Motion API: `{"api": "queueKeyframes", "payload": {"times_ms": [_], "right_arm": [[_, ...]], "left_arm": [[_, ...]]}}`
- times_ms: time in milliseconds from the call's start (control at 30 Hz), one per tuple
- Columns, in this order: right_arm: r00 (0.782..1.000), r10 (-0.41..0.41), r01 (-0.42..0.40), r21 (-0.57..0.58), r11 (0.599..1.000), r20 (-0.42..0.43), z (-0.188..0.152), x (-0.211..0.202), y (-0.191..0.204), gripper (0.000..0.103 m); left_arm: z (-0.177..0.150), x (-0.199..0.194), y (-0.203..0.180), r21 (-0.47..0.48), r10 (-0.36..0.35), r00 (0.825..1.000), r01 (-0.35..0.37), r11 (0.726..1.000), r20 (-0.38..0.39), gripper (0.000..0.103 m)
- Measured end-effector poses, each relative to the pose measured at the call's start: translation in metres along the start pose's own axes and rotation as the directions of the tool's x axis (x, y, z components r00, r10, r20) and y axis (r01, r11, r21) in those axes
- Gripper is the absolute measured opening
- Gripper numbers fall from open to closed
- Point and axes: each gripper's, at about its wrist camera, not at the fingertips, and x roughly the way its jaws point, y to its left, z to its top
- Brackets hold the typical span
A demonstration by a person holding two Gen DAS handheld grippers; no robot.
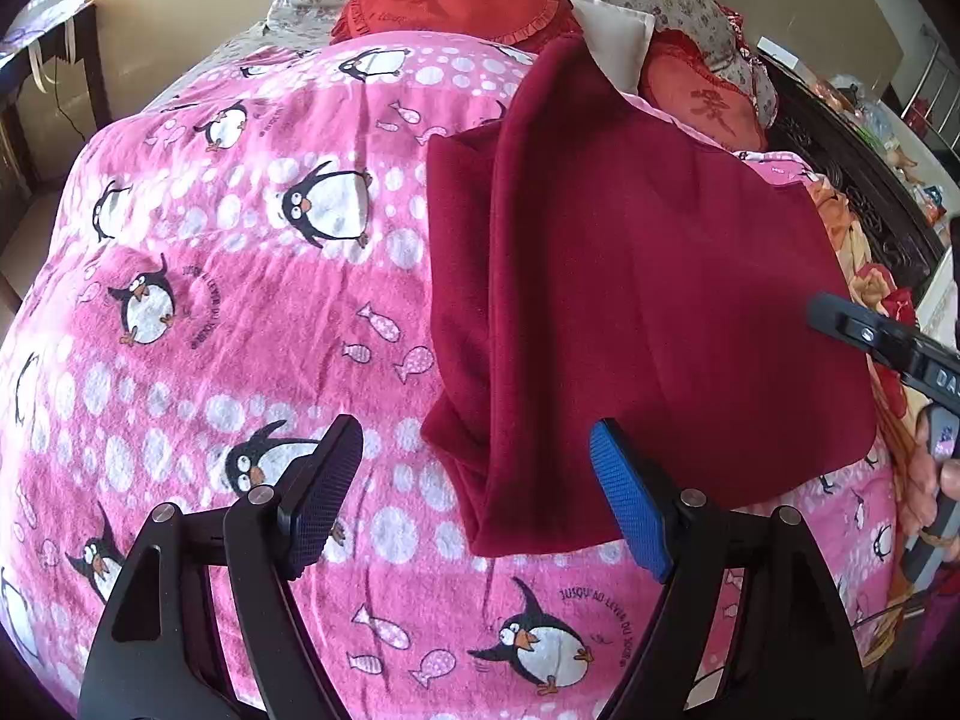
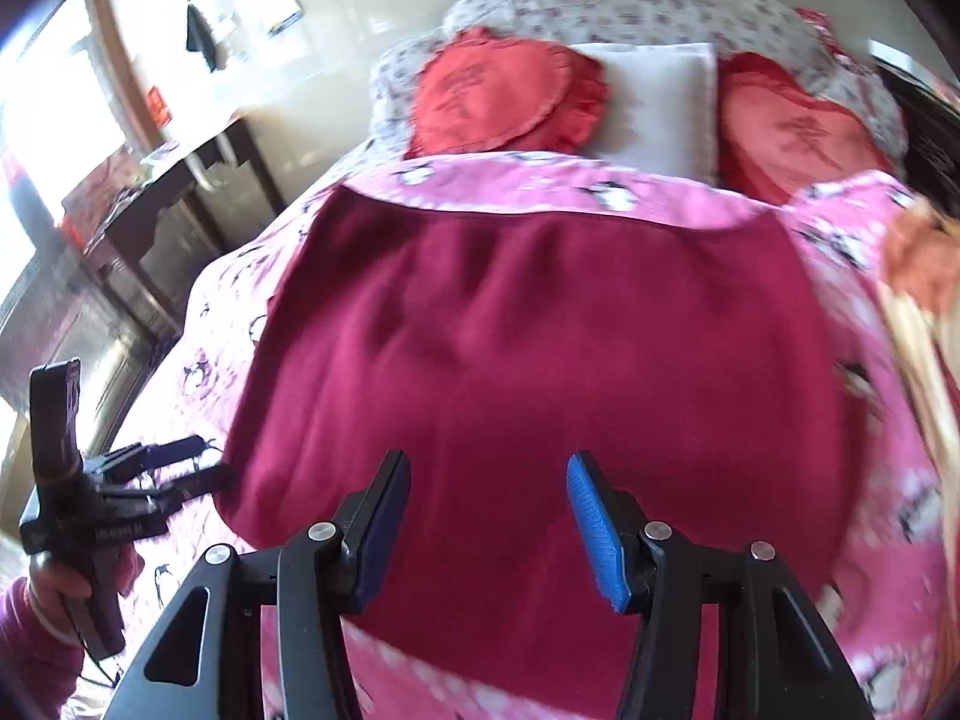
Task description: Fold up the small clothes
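Observation:
A dark red garment (image 1: pixel 630 276) lies folded flat on the pink penguin blanket (image 1: pixel 240 276), with a doubled layer along its left side. My left gripper (image 1: pixel 474 492) is open and empty, just above the garment's near left corner. My right gripper (image 2: pixel 489 516) is open and empty, hovering over the garment's (image 2: pixel 528 330) near edge. The right gripper also shows at the right edge of the left wrist view (image 1: pixel 870 336). The left gripper shows at the left of the right wrist view (image 2: pixel 156 468).
Two red heart cushions (image 2: pixel 498 96) (image 2: pixel 798 132) and a white pillow (image 2: pixel 654 96) lie at the head of the bed. A dark wooden table (image 2: pixel 180 180) stands at the left. A carved dark headboard (image 1: pixel 852 192) and orange floral fabric (image 1: pixel 864 276) are at the right.

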Motion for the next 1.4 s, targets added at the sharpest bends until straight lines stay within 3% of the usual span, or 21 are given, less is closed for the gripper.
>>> {"api": "queueKeyframes", "payload": {"times_ms": [267, 433, 633, 667, 767, 933, 1067, 1233, 1400], "right_arm": [[0.998, 0.055, -0.057, -0.065, 0.996, -0.027, 0.022, 0.047, 0.038, 0.052], [0.989, 0.079, -0.087, -0.058, 0.995, -0.122, 0.022, 0.08, 0.044, 0.052], [0.993, 0.116, -0.118, -0.07, 0.991, -0.034, 0.049, 0.074, 0.061, 0.052], [0.993, 0.113, -0.115, -0.081, 0.99, -0.024, 0.055, 0.075, 0.065, 0.052], [0.996, 0.084, -0.083, -0.138, 0.987, 0.004, 0.073, 0.083, 0.082, 0.037], [0.997, 0.066, -0.06, -0.154, 0.986, 0.034, 0.106, 0.103, 0.098, 0.037], [0.999, 0.045, -0.044, -0.142, 0.989, 0.0, 0.119, 0.13, 0.1, 0.037], [0.999, -0.008, 0.0, -0.151, 0.988, -0.051, 0.117, 0.165, 0.102, 0.037], [0.999, -0.013, 0.005, -0.164, 0.986, -0.052, 0.117, 0.173, 0.103, 0.039]], "left_arm": [[-0.01, 0.022, -0.004, -0.001, 0.002, 0.999, -0.002, 1.0, -0.033, 0.079], [-0.021, 0.026, -0.005, -0.002, -0.005, 1.0, 0.005, 1.0, -0.019, 0.079], [-0.021, 0.028, -0.003, -0.026, -0.023, 1.0, 0.023, 0.999, 0.007, 0.079], [-0.021, 0.027, -0.003, -0.025, -0.023, 1.0, 0.024, 0.999, 0.013, 0.079], [-0.024, 0.027, -0.002, -0.032, -0.036, 0.999, 0.037, 0.999, 0.028, 0.079], [-0.033, 0.025, 0.006, -0.04, -0.055, 0.997, 0.057, 0.998, 0.047, 0.08], [-0.038, 0.022, 0.008, -0.046, -0.053, 0.997, 0.055, 0.997, 0.052, 0.08], [-0.042, 0.019, 0.01, -0.049, -0.064, 0.995, 0.068, 0.996, 0.077, 0.081], [-0.047, 0.016, 0.009, -0.035, -0.063, 0.994, 0.067, 0.997, 0.092, 0.081]]}}
